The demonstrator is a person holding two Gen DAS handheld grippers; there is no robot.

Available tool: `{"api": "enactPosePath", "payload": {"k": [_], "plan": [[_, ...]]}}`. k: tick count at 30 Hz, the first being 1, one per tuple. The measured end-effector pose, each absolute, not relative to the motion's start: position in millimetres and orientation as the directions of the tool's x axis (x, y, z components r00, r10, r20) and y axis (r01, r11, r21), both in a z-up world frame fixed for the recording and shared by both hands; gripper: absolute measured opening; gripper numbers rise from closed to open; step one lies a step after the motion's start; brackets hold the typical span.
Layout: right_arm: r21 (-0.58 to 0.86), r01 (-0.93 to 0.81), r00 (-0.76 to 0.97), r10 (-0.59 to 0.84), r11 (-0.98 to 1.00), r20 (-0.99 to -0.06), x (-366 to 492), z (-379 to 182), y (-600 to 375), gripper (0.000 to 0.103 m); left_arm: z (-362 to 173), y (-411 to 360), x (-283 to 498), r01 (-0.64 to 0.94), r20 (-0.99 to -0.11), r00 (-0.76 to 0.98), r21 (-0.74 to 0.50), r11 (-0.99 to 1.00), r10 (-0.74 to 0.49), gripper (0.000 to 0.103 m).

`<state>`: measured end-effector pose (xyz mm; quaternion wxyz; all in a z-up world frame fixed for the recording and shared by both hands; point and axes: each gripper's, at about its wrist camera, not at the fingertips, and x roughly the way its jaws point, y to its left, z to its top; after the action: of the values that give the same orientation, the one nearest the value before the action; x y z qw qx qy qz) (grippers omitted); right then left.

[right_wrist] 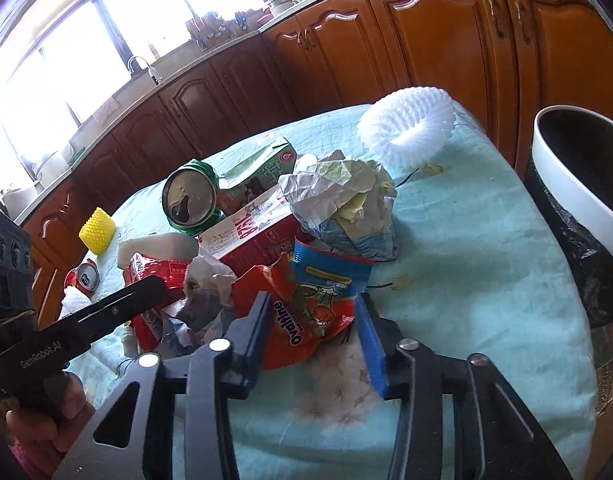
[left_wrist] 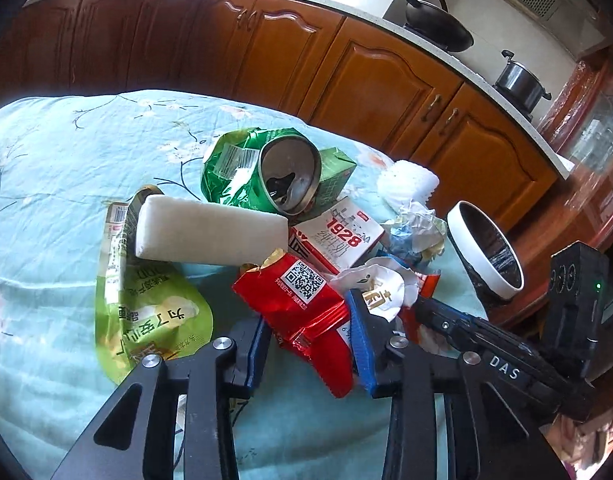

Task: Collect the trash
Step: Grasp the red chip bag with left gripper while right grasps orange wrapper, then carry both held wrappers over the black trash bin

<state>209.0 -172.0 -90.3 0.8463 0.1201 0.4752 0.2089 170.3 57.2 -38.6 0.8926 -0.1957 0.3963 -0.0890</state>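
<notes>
A pile of trash lies on a table with a light blue cloth (left_wrist: pixel 58 168). My left gripper (left_wrist: pixel 308 328) has its jaws open around a red snack wrapper (left_wrist: pixel 302 300). My right gripper (right_wrist: pixel 312 320) has its jaws open around an orange Ovaltine wrapper (right_wrist: pixel 306 312). Neither jaw pair is clearly clamped. The pile also holds a crushed green can (left_wrist: pixel 266 168), a white foam block (left_wrist: pixel 210 232), a red-and-white 1928 milk carton (left_wrist: pixel 342 236), a green pouch (left_wrist: pixel 154 312) and crumpled paper (right_wrist: pixel 338 196). The right gripper shows in the left wrist view (left_wrist: pixel 426 308).
A white-rimmed bin with a black bag (right_wrist: pixel 574 184) stands off the table's right edge; it also shows in the left wrist view (left_wrist: pixel 486 256). White foam netting (right_wrist: pixel 406 124), a yellow foam sleeve (right_wrist: pixel 97 230) and a red can (right_wrist: pixel 84 276) lie on the table. Wooden cabinets (left_wrist: pixel 366 76) stand behind.
</notes>
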Motion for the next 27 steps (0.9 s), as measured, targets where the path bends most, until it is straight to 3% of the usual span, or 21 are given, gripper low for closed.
{"api": "enactPosePath", "payload": {"k": [1,4,16,27], "plan": [[0.400,-0.242,0.464,0.468,0.884,-0.752,208.1,-89.2,-172.1,0.009,-36.5,56.9,169.2,0.011,-0.668,0.677,-0.411,0.911,-0.309,0.033],[0.398,-0.253,0.482,0.472,0.882,-0.738,200.7,-82.4,-175.3,0.005,-29.7,55.1,160.9,0.033,-0.652,0.698,-0.385,0.922,-0.297,0.030],[0.419,-0.229,0.543,0.472,0.879,-0.694,170.6,-53.1,-207.6,0.003,11.6,38.1,115.0,0.150,-0.539,0.774,-0.353,0.924,-0.332,0.028],[0.398,-0.124,0.604,0.387,0.909,-0.696,158.9,-44.6,-265.2,0.003,3.5,-14.5,133.5,0.273,-0.576,0.708,-0.311,0.910,-0.409,0.028]]}}
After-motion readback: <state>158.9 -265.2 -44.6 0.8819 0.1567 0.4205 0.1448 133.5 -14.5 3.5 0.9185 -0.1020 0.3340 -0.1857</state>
